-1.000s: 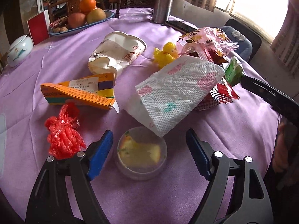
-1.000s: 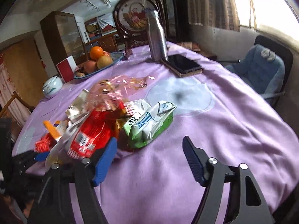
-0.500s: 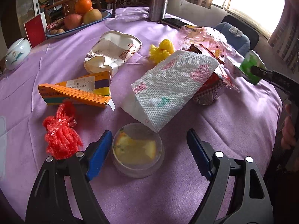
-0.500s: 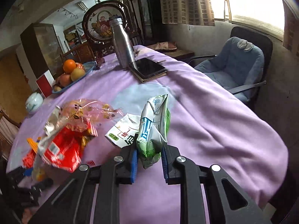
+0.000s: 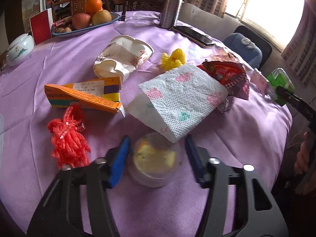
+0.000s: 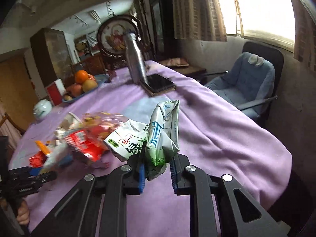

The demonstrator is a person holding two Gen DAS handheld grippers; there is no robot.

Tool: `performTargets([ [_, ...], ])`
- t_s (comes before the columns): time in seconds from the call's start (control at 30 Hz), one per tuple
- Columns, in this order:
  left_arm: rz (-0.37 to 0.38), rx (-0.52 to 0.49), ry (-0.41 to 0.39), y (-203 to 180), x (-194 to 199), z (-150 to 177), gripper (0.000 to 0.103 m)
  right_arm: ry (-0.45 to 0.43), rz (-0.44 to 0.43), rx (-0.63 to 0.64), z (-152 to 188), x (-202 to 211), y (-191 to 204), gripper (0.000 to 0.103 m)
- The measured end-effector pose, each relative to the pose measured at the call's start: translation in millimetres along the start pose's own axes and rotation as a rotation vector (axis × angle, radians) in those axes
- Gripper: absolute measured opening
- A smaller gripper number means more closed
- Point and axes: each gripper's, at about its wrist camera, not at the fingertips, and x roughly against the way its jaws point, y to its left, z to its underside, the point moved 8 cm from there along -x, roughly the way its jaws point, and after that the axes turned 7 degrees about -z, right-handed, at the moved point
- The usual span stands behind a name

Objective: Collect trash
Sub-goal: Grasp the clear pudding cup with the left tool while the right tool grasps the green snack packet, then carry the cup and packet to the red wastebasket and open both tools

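Note:
A clear plastic cup with yellow food scraps sits on the purple tablecloth. My left gripper straddles it and its jaws are closing. The blue pads stand close by the cup's sides, and a thin gap shows on the right. My right gripper is shut on a crumpled green-and-white carton and holds it above the cloth. The same carton appears at the right edge of the left wrist view. A printed paper towel overlaps the cup's far rim.
Other litter on the cloth: red net, orange box, crushed paper cup, yellow wrapper, red snack bag, green tea carton. Behind stand a fruit bowl, metal bottle and phone.
My right gripper shut on the green-and-white carton and lifted it off the table, away from the pile. My left jaws narrowed around the plastic cup without shifting place.

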Motion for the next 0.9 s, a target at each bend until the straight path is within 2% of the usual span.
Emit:
performTargets([
  [0.13, 0.069, 0.036, -0.011, -4.3, 16.0, 11.3, 0.049, -0.026, -0.06, 0.009, 5.1, 36.4, 6.9, 0.021],
  [0.3, 0.045, 0.031, -0.013, -7.6, 28.9, 29.2, 0.049, -0.047, -0.131, -0.004, 18.0, 64.5, 12.4, 0.021],
  [0.43, -0.003, 0.022, -0.001, -7.9, 26.2, 37.8, 0.052, -0.051, -0.169, -0.036, 31.0, 76.5, 10.6, 0.021],
  [0.53, -0.03, 0.027, 0.0, -8.2, 23.9, 39.0, 0.053, -0.057, -0.176, -0.057, 39.5, 86.2, 3.7, 0.021],
  [0.67, -0.056, 0.056, -0.024, -10.2, 29.8, 37.8, 0.049, -0.08, -0.16, -0.074, 48.0, 104.3, -10.4, 0.021],
  [0.9, -0.008, 0.025, -0.104, -44.4, 64.0, 30.5, 0.049, -0.137, -0.114, -0.124, 64.2, 143.3, -50.6, 0.021],
])
